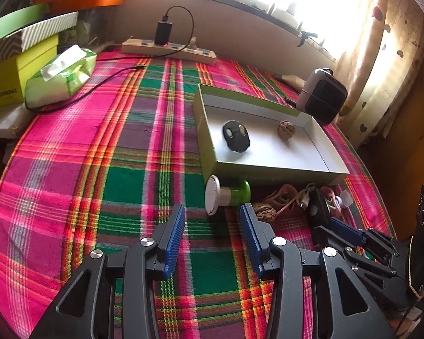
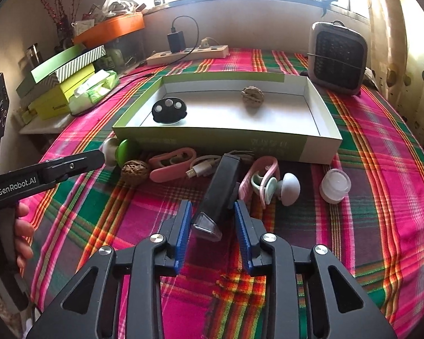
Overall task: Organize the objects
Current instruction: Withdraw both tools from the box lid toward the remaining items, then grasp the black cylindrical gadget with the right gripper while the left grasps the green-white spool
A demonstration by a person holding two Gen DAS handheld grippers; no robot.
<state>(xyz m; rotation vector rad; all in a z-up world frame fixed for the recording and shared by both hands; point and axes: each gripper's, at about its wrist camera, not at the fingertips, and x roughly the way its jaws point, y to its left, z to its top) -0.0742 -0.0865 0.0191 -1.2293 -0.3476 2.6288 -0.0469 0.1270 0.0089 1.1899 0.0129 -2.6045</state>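
A shallow green-and-white box lies on the plaid cloth and holds a black key fob and a walnut. In front of it lie a green-and-white knob, a second walnut, pink clips, a USB cable, a black flashlight-like bar, pink and mint hooks and a small clear cap. My left gripper is open and empty, just short of the knob. My right gripper is open, its fingers either side of the black bar's clear end.
A grey heater stands behind the box at the right. A power strip with a charger lies at the back. Stacked boxes and a tissue pack fill the left edge.
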